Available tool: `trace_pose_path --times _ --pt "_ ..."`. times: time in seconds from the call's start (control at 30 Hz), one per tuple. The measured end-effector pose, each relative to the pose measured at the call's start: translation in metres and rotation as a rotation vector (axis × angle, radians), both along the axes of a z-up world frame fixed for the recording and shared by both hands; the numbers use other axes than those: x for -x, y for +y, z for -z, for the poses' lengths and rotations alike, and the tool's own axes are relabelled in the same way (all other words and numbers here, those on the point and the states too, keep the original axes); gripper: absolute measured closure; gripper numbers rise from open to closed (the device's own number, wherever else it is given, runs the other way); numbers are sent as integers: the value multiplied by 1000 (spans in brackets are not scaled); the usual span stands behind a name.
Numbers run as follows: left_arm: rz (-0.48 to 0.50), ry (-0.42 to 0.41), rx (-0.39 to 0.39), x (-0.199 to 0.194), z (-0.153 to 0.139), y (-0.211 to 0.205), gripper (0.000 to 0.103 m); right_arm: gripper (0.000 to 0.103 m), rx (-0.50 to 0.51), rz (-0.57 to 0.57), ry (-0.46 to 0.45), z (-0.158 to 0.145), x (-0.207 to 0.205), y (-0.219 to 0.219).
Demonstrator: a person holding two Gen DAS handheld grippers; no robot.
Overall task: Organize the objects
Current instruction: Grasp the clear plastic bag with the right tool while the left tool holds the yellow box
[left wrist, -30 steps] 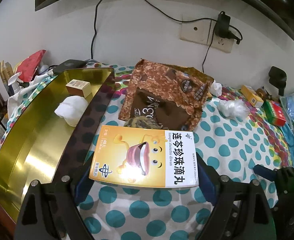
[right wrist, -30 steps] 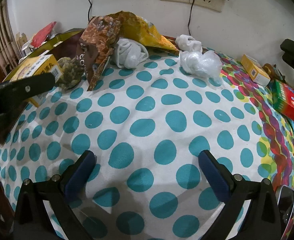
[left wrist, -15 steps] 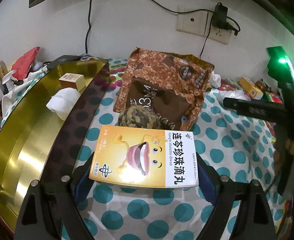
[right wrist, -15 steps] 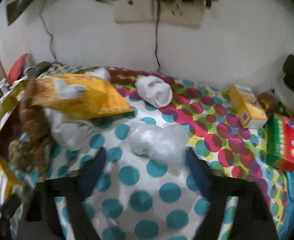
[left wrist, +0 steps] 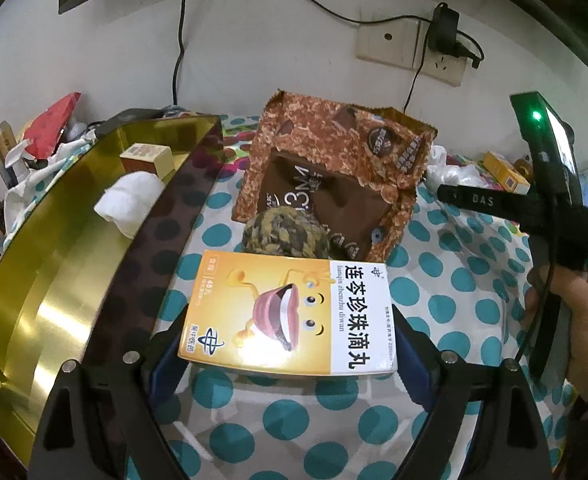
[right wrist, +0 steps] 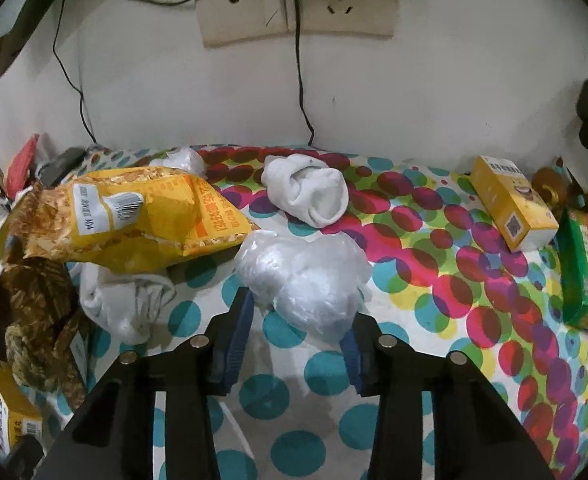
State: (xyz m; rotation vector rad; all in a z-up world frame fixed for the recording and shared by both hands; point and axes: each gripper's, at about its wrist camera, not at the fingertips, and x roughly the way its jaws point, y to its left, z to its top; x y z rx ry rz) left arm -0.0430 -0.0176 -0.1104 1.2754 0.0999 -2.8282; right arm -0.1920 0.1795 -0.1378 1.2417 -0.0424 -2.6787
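Contact between the crumpled clear plastic bag (right wrist: 302, 276), frame centre, and the right gripper (right wrist: 298, 344) straddling it: unclear. Left gripper (left wrist: 290, 344), lower centre, clamps orange-and-white medicine box (left wrist: 290, 312).

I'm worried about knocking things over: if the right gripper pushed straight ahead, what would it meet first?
The crumpled clear plastic bag, already lying between its fingers; farther along, probably the rolled white sock.
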Motion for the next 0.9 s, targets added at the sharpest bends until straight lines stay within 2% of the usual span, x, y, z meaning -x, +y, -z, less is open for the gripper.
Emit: trace_pose_path --times 0.03,0.07,0.2,0.3,0.33,0.37,0.43,0.5,0.57,0.7,0.73,0.77,0.8,0.9 --pt "-1 4 1 0 -2 0 12 71 7 13 7 -1 -3 3" --pt "-2 6 2 -1 -3 0 12 88 12 19 11 -2 -5 4" --pt "-2 5 8 -3 -5 2 12 88 37 22 1 -1 -7 9" --pt "-2 3 11 -5 -6 3 12 78 49 -9 -33 3 -4 6" --pt "-1 0 11 -6 -6 4 12 66 52 -18 -22 1 -5 5" --pt "-2 -1 12 -6 -7 4 12 45 37 -19 -9 -1 -5 4" --pt "-3 -1 13 -7 -7 3 12 27 13 -23 15 -4 -4 2" --pt "-4 0 16 -7 -7 3 12 27 -26 -20 41 -8 1 1" --pt "-1 2 17 -7 -7 3 12 27 -43 -14 28 -9 11 3" --pt "-2 -6 15 -7 -5 3 12 29 18 -7 -30 1 26 7" --pt "-3 -8 18 -6 -4 3 12 34 19 -7 -34 2 26 6" --pt "-3 -10 20 -6 -4 3 12 57 20 -16 -21 1 24 5" --pt "-5 -10 19 -6 -3 3 12 63 34 -28 -24 1 22 4" --pt "-6 -12 19 -6 -2 3 12 63 39 -30 -16 0 13 2"
